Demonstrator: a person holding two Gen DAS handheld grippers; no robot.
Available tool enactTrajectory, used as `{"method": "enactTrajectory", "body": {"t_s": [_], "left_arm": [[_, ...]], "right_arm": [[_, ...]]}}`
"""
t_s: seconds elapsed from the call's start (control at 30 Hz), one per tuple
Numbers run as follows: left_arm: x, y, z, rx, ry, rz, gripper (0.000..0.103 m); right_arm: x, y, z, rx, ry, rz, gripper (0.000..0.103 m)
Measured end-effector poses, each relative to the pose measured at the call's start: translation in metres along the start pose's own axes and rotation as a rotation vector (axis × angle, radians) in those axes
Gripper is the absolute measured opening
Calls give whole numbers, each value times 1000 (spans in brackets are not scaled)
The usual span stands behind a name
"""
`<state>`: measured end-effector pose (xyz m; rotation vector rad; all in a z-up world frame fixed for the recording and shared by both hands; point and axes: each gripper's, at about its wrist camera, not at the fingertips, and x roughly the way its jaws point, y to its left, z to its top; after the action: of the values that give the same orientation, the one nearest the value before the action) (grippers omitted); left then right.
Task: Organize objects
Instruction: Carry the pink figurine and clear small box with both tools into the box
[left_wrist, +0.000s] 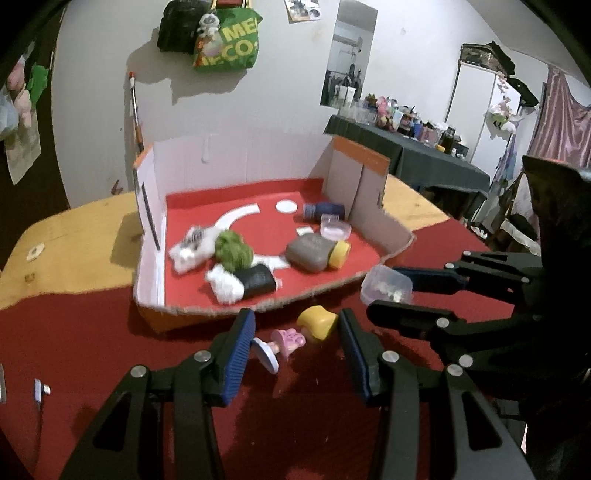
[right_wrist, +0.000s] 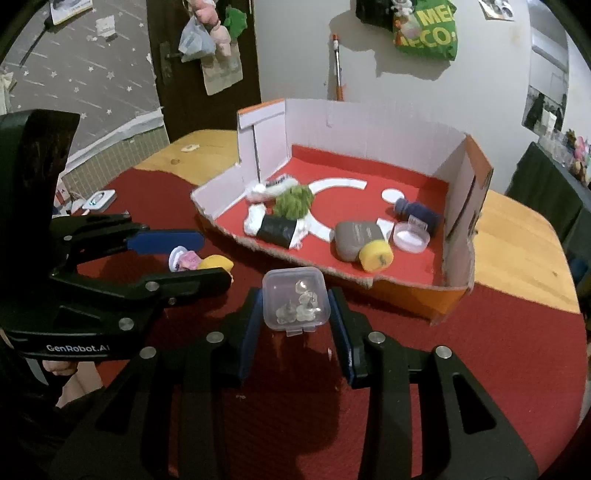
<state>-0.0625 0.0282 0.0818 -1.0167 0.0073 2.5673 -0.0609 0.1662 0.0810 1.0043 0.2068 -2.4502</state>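
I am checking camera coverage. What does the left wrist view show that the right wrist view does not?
Only the left wrist view shows the dark side table crowded with bottles. Only the right wrist view shows the dark door and the small pieces inside the clear box. Both show the cardboard tray, the yellow piece and the pink toy.

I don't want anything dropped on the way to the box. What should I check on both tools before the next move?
1. Right tool straddles clear case: ok.
2. Right tool gripping case: not ok, gaps on both sides.
3. Left tool around pink toy and yellow piece: ok, open.
4. Case lid closed: cannot tell.
5. Free space in box: ok, bare red floor at back.
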Motion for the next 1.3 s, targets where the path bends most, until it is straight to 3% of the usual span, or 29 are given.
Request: {"method": "enactTrajectory", "body": {"t_s": [0.3, 0.57, 0.93, 1.07, 1.3], "left_arm": [[10, 4, 30, 16, -9, 0, 49], [37, 13, 42, 16, 76, -43, 49], [67, 33, 44, -3, 233, -170, 49], [79, 40, 41, 3, 272, -160, 49], [85, 45, 45, 10, 269, -121, 49]], "right_arm": [[3, -16, 21, 23, -8, 18, 34], [31, -45, 34, 104, 81, 97, 34], [62, -54, 40, 135, 159, 162, 33], [75, -56, 40, 130, 197, 158, 33], [85, -55, 41, 106, 227, 156, 33]]}}
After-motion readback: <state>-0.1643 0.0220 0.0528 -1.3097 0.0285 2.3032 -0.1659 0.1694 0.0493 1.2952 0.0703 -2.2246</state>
